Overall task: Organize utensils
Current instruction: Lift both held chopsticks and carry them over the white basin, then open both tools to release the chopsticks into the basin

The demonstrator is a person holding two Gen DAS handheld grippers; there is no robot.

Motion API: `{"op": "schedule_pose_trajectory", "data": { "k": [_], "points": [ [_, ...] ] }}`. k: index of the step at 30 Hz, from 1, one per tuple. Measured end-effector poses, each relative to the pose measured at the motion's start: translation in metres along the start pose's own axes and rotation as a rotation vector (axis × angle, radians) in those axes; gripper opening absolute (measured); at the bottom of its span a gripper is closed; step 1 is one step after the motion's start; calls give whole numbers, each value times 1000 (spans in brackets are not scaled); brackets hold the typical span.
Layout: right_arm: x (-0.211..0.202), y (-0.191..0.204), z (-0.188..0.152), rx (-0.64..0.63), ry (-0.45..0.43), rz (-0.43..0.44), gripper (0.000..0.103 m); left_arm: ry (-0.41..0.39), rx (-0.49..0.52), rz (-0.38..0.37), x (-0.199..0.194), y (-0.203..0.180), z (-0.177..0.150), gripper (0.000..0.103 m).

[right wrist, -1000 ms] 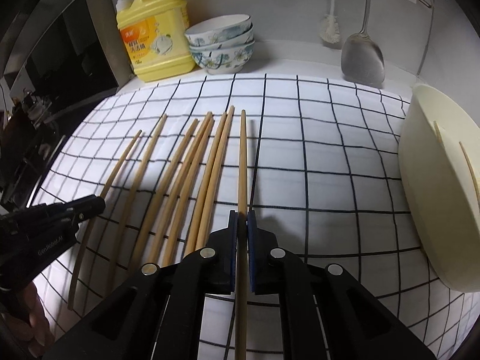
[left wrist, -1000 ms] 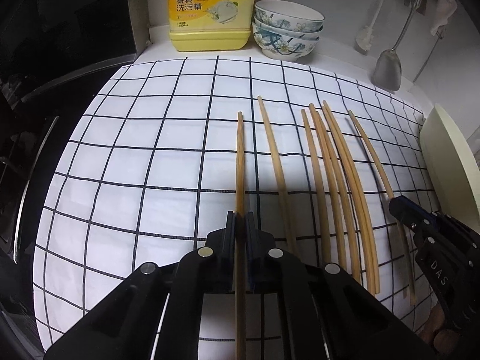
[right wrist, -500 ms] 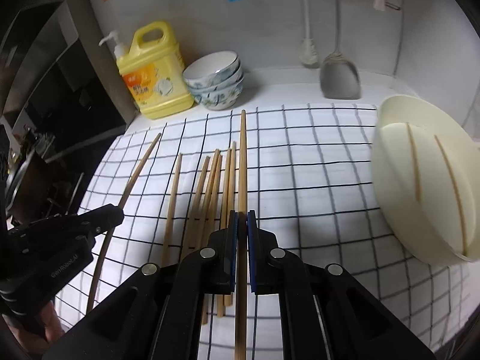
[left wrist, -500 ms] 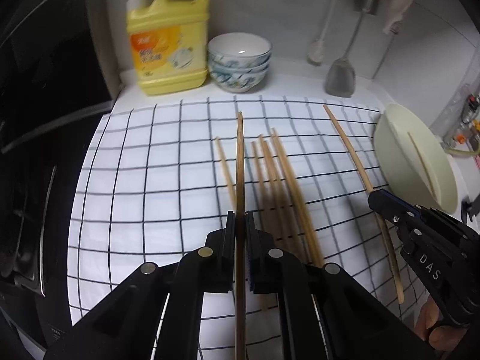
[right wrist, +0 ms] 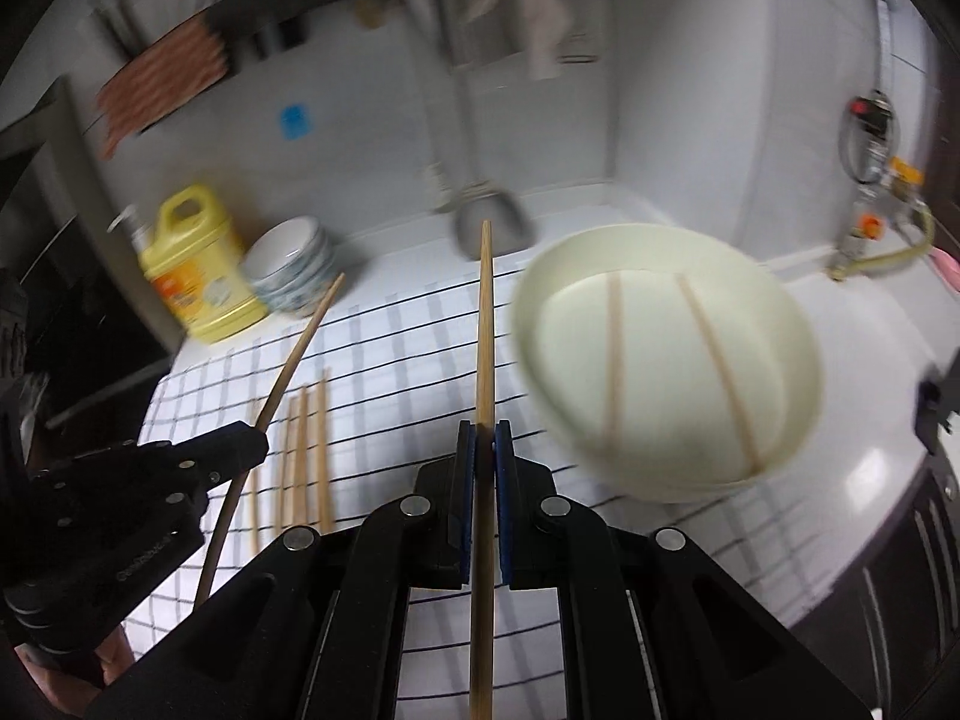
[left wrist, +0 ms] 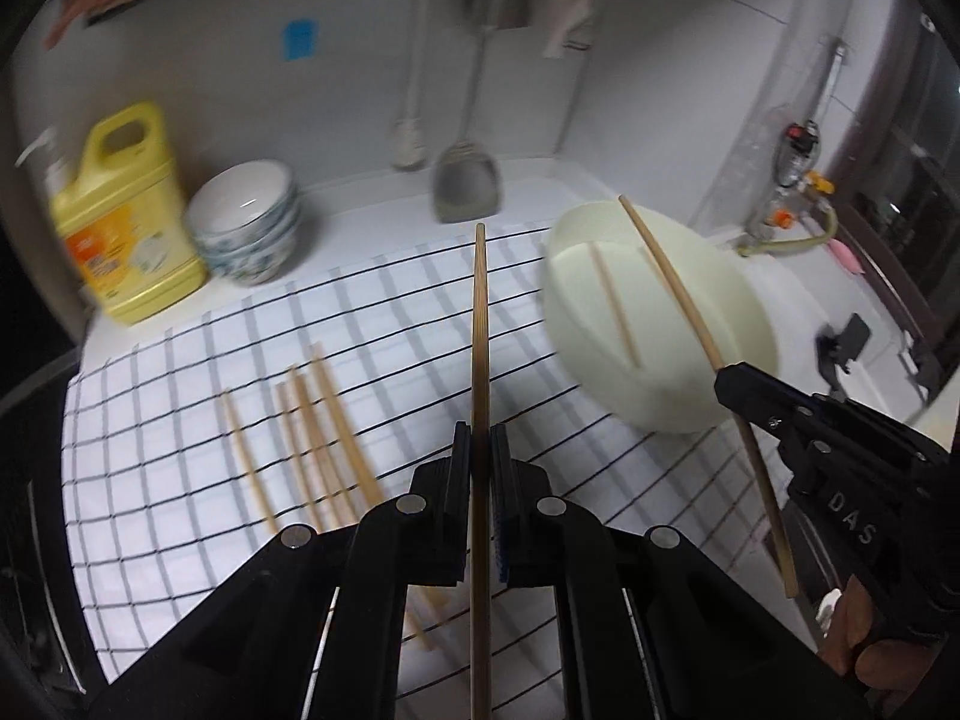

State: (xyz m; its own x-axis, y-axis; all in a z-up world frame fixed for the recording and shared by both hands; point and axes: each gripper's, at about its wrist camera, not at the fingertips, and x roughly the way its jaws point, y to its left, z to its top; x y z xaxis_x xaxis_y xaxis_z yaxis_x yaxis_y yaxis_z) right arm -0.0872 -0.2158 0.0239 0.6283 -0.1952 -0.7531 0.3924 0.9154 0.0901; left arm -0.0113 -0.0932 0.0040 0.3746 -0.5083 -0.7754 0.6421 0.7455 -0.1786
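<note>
My left gripper [left wrist: 478,447] is shut on a bamboo chopstick [left wrist: 479,336] that sticks out ahead, high above the checked cloth [left wrist: 180,396]. My right gripper [right wrist: 483,447] is shut on another chopstick [right wrist: 485,330], also lifted. Each gripper shows in the other's view: the right gripper [left wrist: 729,381] at the right of the left wrist view, the left gripper [right wrist: 255,441] at the left of the right wrist view. A cream oval holder [right wrist: 774,324] lies ahead to the right with two chopsticks [right wrist: 612,360] in it. Several chopsticks [left wrist: 312,444] lie on the cloth.
A yellow detergent jug [left wrist: 129,228] and stacked bowls [left wrist: 246,228] stand at the back left. A metal spatula [left wrist: 465,186] and a cloth hang on the back wall. Gas fittings with a hose [left wrist: 798,204] sit at the far right, beyond the counter edge.
Both grippers have risen from the cloth with their chopsticks and swung right toward the cream holder. The view now takes in the back wall, and the loose chopsticks lie farther below.
</note>
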Motion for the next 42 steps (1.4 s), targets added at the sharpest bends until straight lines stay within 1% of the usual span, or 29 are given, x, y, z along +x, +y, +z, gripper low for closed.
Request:
{"op": "schedule_pose_trajectory", "data": {
  "k": [3,5,9,12,15,18,23,28,35,37,42],
  "points": [
    [-4,-32,11,27,-16,-38,6,-1,24,-42,10,-25,16,7],
    [-2,-50,19,44,-21,-42,6,2,36,-74,21,-45,31,7],
    [8,-86,35,73,-12,-32,6,12,42,-102,46,-73,57,7],
    [20,-111,47,82,4,-26,6,16,48,-107,71,-96,79,7],
    [37,-131,57,95,22,-8,6,22,36,-117,98,-108,97,7],
    [60,-151,64,98,37,5,6,34,26,-109,129,-118,107,7],
    [102,-176,66,112,91,28,6,98,0,-89,177,-128,110,7],
    [131,-187,66,127,134,49,6,139,5,-65,208,-131,110,7],
    [155,-192,64,138,192,65,6,190,-12,-38,234,-129,108,7],
    [162,-192,63,137,206,64,6,203,-26,-42,240,-125,109,7],
    [167,-193,61,141,215,66,6,229,-24,-37,251,-123,109,7]
  ]
}}
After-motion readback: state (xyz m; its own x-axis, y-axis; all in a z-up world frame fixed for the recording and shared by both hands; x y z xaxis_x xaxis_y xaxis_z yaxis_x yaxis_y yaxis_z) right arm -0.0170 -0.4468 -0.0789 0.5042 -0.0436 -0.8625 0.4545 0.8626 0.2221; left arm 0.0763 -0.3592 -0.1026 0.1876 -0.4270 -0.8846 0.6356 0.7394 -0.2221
